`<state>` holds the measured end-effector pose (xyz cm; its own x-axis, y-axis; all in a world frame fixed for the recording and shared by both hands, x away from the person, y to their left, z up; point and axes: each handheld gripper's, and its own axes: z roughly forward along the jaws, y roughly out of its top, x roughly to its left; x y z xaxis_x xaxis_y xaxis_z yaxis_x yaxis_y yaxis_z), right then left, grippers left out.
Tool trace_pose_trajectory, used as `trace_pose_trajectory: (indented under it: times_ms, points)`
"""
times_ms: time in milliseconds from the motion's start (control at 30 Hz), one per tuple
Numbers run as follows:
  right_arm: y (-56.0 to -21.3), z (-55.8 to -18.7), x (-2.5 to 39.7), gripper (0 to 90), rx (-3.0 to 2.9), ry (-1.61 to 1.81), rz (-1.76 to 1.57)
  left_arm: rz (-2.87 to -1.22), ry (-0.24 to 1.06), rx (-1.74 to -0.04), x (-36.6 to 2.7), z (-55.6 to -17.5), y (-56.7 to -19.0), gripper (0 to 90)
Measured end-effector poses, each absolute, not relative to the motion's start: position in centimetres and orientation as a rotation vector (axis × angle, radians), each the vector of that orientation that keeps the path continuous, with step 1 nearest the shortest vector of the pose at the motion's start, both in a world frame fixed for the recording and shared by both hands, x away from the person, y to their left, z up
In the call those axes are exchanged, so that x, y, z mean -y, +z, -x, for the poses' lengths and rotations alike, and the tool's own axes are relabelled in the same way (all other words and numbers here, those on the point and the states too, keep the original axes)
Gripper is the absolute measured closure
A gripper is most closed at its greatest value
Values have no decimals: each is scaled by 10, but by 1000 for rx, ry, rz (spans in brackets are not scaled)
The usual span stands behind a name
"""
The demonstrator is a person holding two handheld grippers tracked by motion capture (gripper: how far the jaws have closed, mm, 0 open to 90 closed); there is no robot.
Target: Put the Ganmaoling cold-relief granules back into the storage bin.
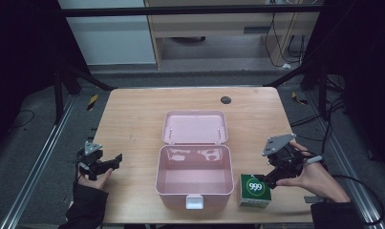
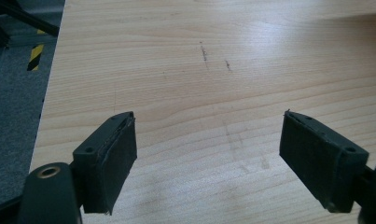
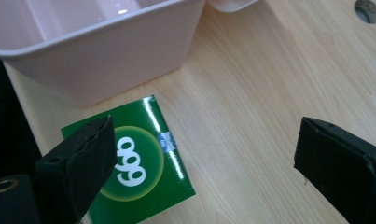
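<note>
On the near right of the wooden table (image 1: 133, 119), a green carton (image 1: 255, 190) marked "999" in white stands just beside the right wall of an open pink storage box (image 1: 194, 179), apart from it by a thin strip of bare wood. It looks like a light cardboard pack, stiff at its edges but likely to dent under a hard squeeze, and its glossy printed faces could slip between the pads; a gentle hold across two opposite side faces, low enough to clear the top flap, seems the safest. The right gripper (image 1: 272, 179) hovers over the carton's right side with its jaws spread wide and nothing between them, one pad over the printed top in the right gripper view (image 3: 129, 163). The box's lid (image 1: 196, 127) lies flat behind its body, the inside apparently bare. Well apart at the table's left edge, the left gripper (image 1: 114, 160) waits above bare wood, jaws likewise wide open
</note>
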<state>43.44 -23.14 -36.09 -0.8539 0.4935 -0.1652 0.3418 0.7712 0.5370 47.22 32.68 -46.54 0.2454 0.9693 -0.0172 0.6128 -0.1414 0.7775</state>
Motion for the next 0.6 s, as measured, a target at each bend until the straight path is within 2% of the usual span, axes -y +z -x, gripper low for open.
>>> trace_pose_trajectory:
  times_ms: [600]
  points:
    - [-379,-423,218,45,-2832,656,-488,-1850,670,-1447,-326,-473,-466,183]
